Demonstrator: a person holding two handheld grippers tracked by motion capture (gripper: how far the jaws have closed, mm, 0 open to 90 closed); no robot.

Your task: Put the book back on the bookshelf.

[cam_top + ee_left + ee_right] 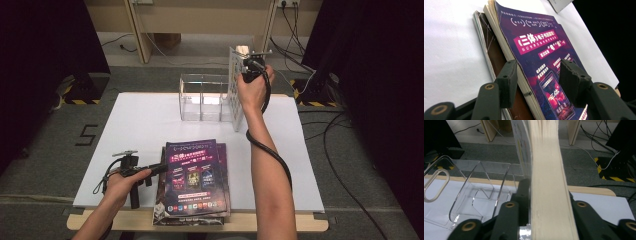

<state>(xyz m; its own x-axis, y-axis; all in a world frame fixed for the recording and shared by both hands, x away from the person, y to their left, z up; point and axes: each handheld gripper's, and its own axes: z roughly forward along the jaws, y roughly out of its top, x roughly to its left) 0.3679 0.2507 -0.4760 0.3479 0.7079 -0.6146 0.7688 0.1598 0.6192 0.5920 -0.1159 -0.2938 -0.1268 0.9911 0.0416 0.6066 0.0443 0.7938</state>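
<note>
Holding one book (236, 87) upright in our right gripper (251, 67) at the clear file rack (200, 97); left gripper (537, 75) straddles the stacked books (195, 177), jaws wide, still unfiled.

Perhaps four books (196, 175), one rack (202, 97)

booklet (196, 176): purple, pink banner | book (546, 182): cream pages | rack (201, 97): clear

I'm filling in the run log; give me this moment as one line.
right gripper: book upright between jaws, at clear rack | left gripper: open, astride edge of top book on stack | table
</note>
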